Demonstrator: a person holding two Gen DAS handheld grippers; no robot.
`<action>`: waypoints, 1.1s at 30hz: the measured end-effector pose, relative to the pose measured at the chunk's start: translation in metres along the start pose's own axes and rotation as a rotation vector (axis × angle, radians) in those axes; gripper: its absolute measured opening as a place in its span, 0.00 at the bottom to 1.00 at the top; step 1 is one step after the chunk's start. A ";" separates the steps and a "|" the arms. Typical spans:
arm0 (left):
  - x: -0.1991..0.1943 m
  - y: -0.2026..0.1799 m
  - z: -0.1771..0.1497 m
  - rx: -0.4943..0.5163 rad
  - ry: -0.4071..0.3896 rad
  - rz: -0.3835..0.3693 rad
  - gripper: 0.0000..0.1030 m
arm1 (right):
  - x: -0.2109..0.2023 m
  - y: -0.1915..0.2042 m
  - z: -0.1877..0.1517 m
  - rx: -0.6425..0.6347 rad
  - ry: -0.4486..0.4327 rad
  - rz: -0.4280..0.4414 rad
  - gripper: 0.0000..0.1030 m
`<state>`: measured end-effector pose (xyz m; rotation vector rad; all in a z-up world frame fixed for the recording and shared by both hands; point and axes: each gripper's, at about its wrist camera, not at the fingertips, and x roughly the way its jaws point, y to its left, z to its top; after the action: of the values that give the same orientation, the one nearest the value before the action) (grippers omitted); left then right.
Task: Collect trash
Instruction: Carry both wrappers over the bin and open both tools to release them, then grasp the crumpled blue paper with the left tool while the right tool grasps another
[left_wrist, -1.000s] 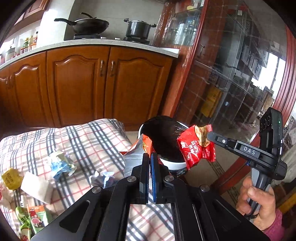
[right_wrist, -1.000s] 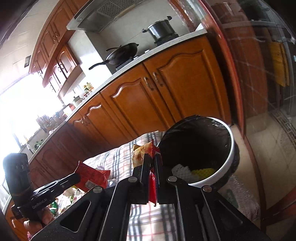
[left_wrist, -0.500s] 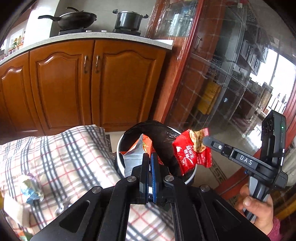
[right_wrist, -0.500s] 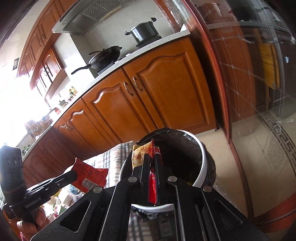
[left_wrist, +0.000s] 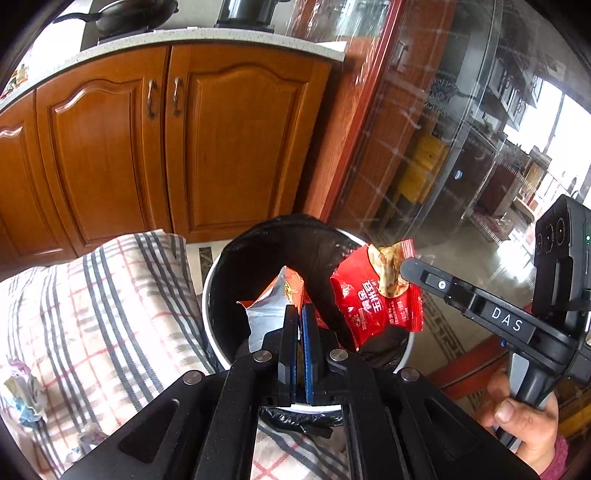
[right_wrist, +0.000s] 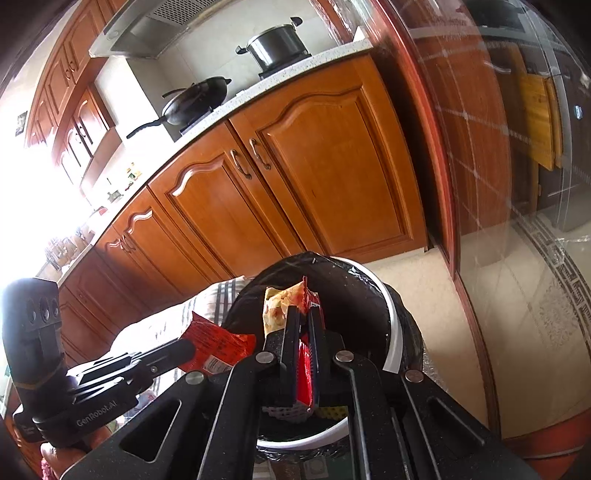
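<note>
My left gripper (left_wrist: 299, 308) is shut on an orange and silver snack wrapper (left_wrist: 269, 314), held over the mouth of a round bin (left_wrist: 207, 306) with a white rim and black liner. Just right of it, my right gripper (left_wrist: 404, 267) is shut on a red snack wrapper (left_wrist: 376, 306), also over the bin. The right wrist view shows that gripper (right_wrist: 303, 312) pinching the red wrapper (right_wrist: 282, 302) above the bin (right_wrist: 393, 339). There the left gripper (right_wrist: 186, 347) comes in from the left with its orange wrapper (right_wrist: 218, 345).
A plaid cloth (left_wrist: 92, 295) covers the surface left of the bin, with crumpled scraps (left_wrist: 22, 398) on it. Wooden cabinets (left_wrist: 221, 140) stand behind, and a glass door (left_wrist: 443, 147) is on the right. White and yellow trash (right_wrist: 288, 411) lies inside the bin.
Both grippers have moved right and down, from beside the plaid cloth to over the bin mouth. Each still holds its wrapper.
</note>
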<state>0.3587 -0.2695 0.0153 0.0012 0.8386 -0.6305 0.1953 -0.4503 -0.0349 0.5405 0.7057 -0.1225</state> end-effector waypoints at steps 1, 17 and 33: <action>0.004 -0.001 0.001 -0.001 0.004 0.002 0.01 | 0.002 -0.001 -0.001 0.001 0.006 -0.001 0.04; 0.004 0.001 -0.013 -0.015 -0.010 0.025 0.36 | 0.009 -0.010 -0.003 0.021 0.029 -0.010 0.35; -0.099 0.047 -0.088 -0.141 -0.140 0.104 0.63 | -0.031 0.032 -0.049 0.048 -0.046 0.103 0.91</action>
<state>0.2731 -0.1586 0.0133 -0.1253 0.7405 -0.4670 0.1521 -0.4001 -0.0322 0.6167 0.6299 -0.0557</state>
